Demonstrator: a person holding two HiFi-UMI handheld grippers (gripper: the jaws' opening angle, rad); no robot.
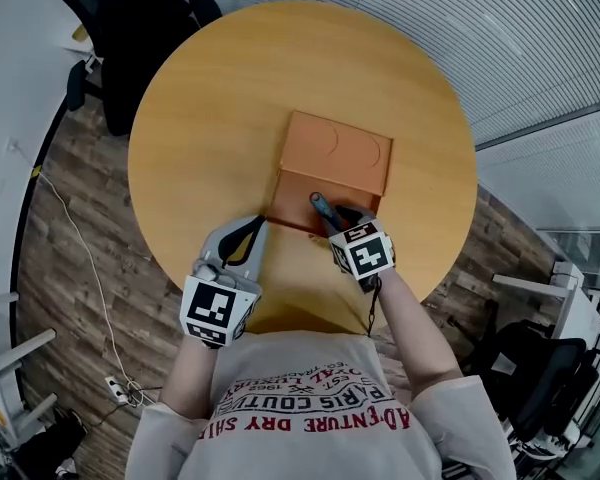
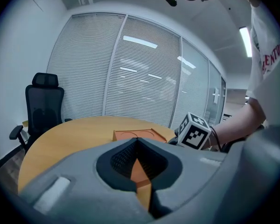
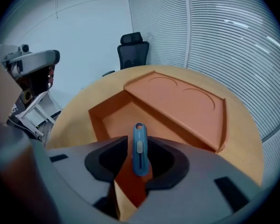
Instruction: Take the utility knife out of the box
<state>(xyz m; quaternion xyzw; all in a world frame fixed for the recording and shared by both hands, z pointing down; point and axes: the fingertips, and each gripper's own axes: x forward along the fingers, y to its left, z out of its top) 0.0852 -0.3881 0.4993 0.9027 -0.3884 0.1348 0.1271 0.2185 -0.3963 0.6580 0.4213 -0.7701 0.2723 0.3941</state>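
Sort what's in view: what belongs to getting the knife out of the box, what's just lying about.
Job: utility knife, box holding it, right gripper open around the knife, left gripper at the box's corner.

Lying about: office chair, power strip, window blinds.

Overhead, two low close-ups; shared box (image 1: 340, 153)

The only words I can read are on my shirt (image 1: 310, 413). In the head view they run upside down in red: "ADVENTURE DRY" on one line and "PARIS COUTU" on the next, cut off. The smaller lines beside them are too fine to read. The left gripper view catches "ENTUR" in red on the same shirt. The left cube (image 1: 218, 311) and right cube (image 1: 366, 252) carry black-and-white square markers, no letters.
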